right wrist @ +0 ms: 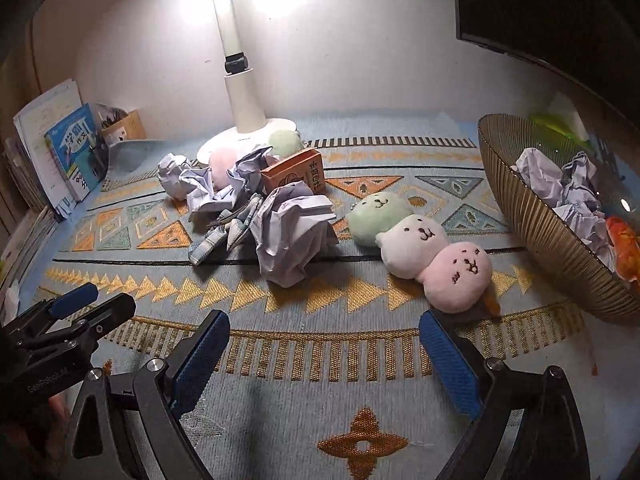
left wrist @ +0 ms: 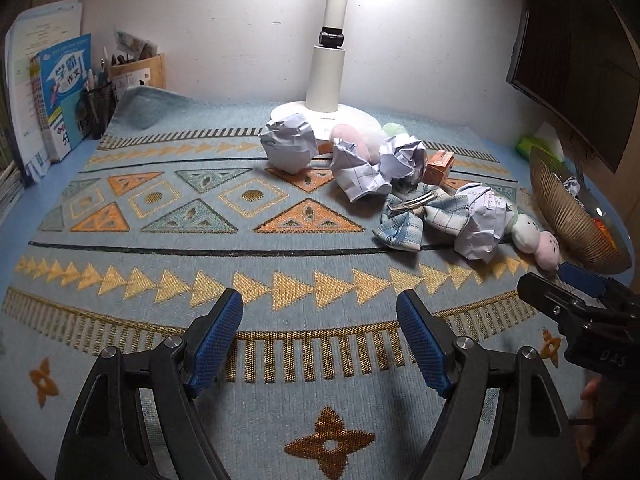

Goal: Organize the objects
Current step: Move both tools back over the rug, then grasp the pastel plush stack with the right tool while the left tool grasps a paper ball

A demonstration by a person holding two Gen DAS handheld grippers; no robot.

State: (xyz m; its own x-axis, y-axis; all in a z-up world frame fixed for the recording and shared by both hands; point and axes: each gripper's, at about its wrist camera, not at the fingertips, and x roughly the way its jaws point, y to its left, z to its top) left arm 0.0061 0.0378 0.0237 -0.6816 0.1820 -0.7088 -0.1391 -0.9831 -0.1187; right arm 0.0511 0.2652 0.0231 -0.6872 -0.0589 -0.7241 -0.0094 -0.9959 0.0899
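Both the left gripper (left wrist: 320, 344) and right gripper (right wrist: 326, 364) are held spread, nothing between them, above the patterned mat (left wrist: 200, 264) (crumpled paper (right wrist: 292, 236) lies beyond)

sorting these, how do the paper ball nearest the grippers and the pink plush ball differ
The paper ball is white, angular and creased; the pink plush ball is smooth, round and has a stitched face. The paper ball lies alone; the pink plush ball is joined in a row with a white and a green one. Both rest on the mat.
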